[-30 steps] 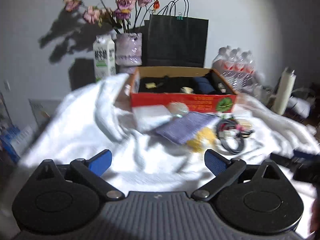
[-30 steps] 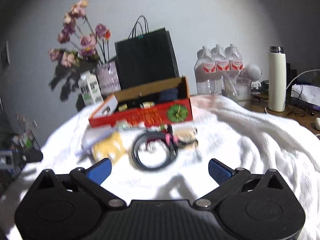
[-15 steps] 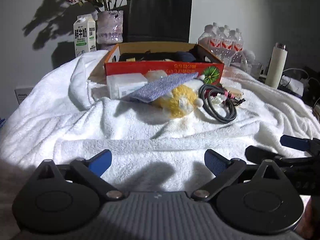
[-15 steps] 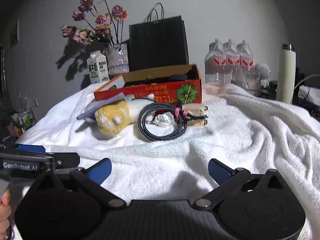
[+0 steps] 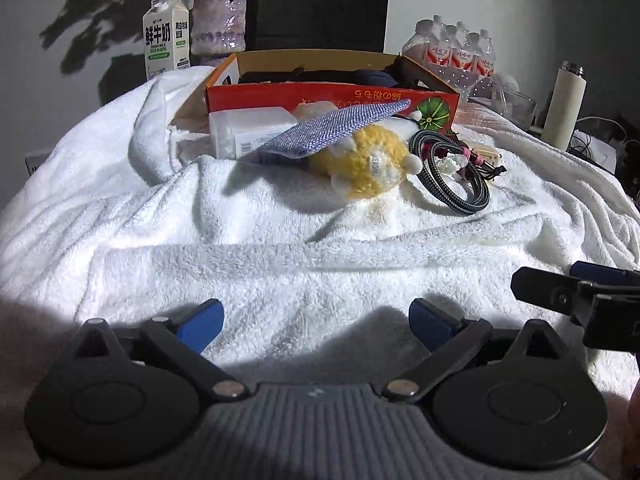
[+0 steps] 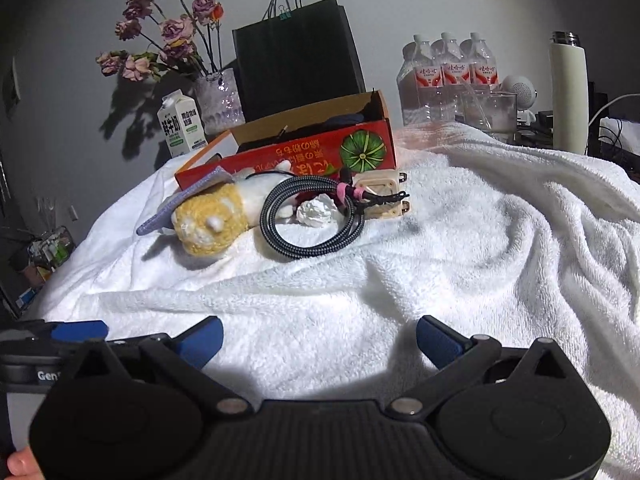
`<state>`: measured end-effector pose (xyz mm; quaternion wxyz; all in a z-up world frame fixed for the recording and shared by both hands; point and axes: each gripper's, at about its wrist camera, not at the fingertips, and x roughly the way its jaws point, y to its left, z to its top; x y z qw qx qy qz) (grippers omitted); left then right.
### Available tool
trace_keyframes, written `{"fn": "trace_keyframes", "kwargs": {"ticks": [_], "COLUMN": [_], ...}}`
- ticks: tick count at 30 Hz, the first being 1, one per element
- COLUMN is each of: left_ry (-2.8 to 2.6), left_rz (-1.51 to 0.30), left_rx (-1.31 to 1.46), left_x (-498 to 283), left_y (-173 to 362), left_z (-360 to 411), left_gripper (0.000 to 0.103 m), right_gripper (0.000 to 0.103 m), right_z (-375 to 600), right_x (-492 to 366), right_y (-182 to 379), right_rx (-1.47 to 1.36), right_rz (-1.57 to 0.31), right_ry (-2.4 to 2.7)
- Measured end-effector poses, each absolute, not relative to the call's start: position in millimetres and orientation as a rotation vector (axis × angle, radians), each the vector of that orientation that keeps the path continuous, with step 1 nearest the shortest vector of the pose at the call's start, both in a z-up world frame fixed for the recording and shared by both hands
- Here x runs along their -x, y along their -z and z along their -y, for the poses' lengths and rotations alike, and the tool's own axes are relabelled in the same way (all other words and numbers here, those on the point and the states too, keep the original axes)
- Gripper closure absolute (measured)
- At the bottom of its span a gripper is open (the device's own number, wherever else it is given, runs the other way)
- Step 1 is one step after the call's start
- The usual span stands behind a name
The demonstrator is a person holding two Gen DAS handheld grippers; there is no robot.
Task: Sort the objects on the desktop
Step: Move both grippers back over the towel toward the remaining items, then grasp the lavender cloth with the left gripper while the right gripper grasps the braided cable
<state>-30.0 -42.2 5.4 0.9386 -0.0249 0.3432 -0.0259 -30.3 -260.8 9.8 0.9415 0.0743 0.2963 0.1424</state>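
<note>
Left gripper [image 5: 316, 318]: jaws apart, empty, over towel [image 5: 280, 272]. Right gripper [image 6: 318, 338]: jaws apart, empty. Plush [image 6: 212, 220]: ahead of both, lying crosswise, head toward left. Cable [image 6: 312, 216]: coiled flat, touching plush. Box [image 6: 304, 152]: behind them.

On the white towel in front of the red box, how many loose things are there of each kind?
Yellow-and-white plush toy: 1
Blue-grey woven fabric pouch: 1
Black-and-white braided cable coil: 1
Cream plug adapter: 1
White rectangular packet: 1
Crumpled white lump: 1
Total: 6
</note>
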Motion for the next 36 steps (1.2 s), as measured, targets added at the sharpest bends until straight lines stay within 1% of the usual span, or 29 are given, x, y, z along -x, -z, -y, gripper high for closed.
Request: {"fn": "trace_keyframes", "kwargs": {"ticks": [5,9,13,15,19,20,21,22,23,25,26,27,28,29,30,31,32,33,36], "left_ry": [0.062,0.064,0.098,0.106,0.132,0.141,0.156,0.173,0.188,0.209,0.224,0.233,0.234,0.232,0.237,0.232,0.221,0.210,0.181], "left_rz": [-0.696,-0.735,-0.661,-0.618,-0.534,-0.522,-0.513,-0.511,-0.516,-0.551,-0.569,-0.581,-0.590,-0.599,-0.602,-0.600,-0.592,-0.582,-0.545], "left_rx": [0.066,0.074,0.089,0.067,0.040,0.054,0.067,0.071,0.061,0.040,0.038,0.041,0.042,0.048,0.075,0.107,0.128,0.139,0.175], "left_x": [31,22,7,-3,-23,-28,-33,-37,-44,-60,-68,-75,-81,-84,-84,-81,-76,-69,-45], "left_y": [-7,-13,-35,-45,-60,-62,-64,-65,-65,-62,-61,-60,-58,-58,-59,-62,-65,-67,-79], "left_z": [39,38,34,35,36,34,32,31,33,37,39,40,42,43,41,38,34,31,16], "left_gripper": [0.002,0.002,0.002,0.002,0.003,0.004,0.007,0.011,0.018,0.030,0.033,0.043,0.061,0.072,0.082,0.091,0.092,0.093,0.094], "right_gripper": [0.000,0.000,0.001,0.006,0.009,0.018,0.026,0.028,0.031,0.031,0.034,0.041,0.045,0.053,0.064,0.072,0.086,0.090,0.091], "right_z": [259,255,254,252,246,244,242,239,236,229,224,220,216,211,206,202,199,197,200], "right_x": [30,33,30,23,8,2,-4,-11,-18,-32,-39,-47,-55,-64,-71,-76,-80,-80,-58], "right_y": [-10,-11,-19,-26,-39,-40,-42,-42,-42,-41,-40,-38,-35,-32,-28,-24,-21,-20,-30], "right_rx": [-0.134,-0.103,-0.107,-0.103,-0.071,-0.064,-0.058,-0.052,-0.048,-0.044,-0.043,-0.043,-0.043,-0.043,-0.042,-0.046,-0.048,-0.053,-0.046], "right_rz": [-0.612,-0.596,-0.562,-0.556,-0.527,-0.530,-0.538,-0.548,-0.551,-0.552,-0.555,-0.561,-0.573,-0.591,-0.605,-0.615,-0.626,-0.633,-0.571], "right_ry": [-0.274,-0.249,-0.262,-0.283,-0.297,-0.299,-0.300,-0.298,-0.298,-0.310,-0.319,-0.329,-0.341,-0.347,-0.352,-0.355,-0.362,-0.375,-0.376]}}
